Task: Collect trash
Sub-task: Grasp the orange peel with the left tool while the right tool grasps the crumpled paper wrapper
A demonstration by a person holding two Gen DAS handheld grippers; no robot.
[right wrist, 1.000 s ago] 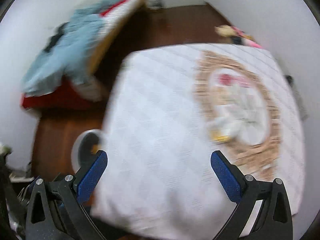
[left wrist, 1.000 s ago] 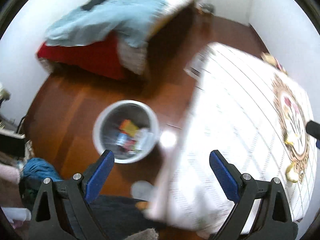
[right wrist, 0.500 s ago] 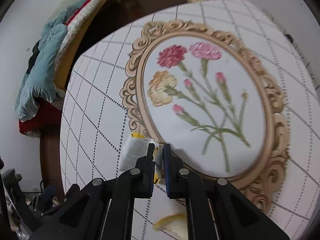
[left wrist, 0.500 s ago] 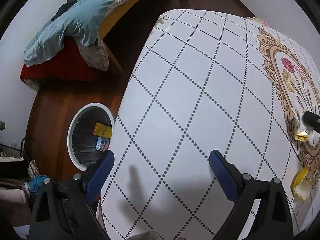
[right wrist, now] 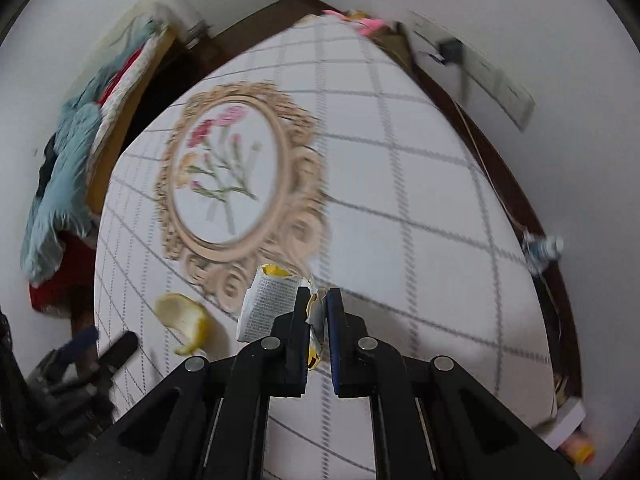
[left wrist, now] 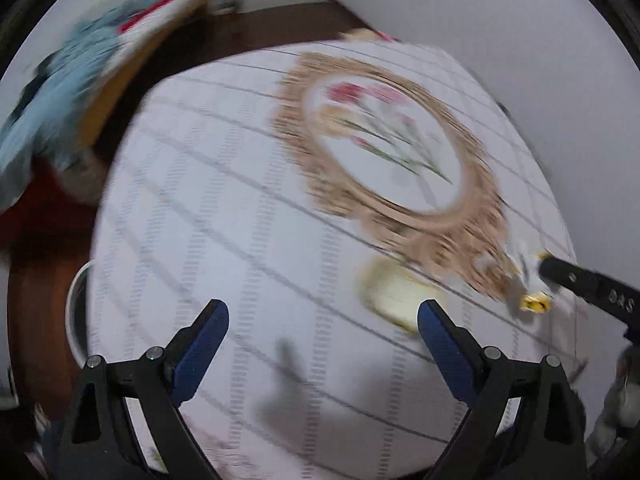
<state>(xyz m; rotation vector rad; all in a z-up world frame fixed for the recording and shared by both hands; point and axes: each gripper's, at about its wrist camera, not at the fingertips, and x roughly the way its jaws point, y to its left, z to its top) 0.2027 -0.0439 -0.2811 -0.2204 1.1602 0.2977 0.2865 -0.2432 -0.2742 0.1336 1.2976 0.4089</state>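
The right hand-held gripper (right wrist: 318, 306) was clamped on a wrapper (right wrist: 266, 304); the left one (left wrist: 320, 326) stood apart near the peel (left wrist: 394, 294). Next, the bin (left wrist: 76, 312).

right gripper (right wrist: 318, 304) clamped on wrapper (right wrist: 266, 304) | peel (right wrist: 188, 320), possibly banana, beside | table (right wrist: 420, 200)

a white checked cloth with a framed flower print covers the surface (right wrist: 420, 184). left of it stands a bed (right wrist: 68, 168) with blue bedding on dark wooden floor (right wrist: 256, 20); white walls (right wrist: 520, 8) rise behind.
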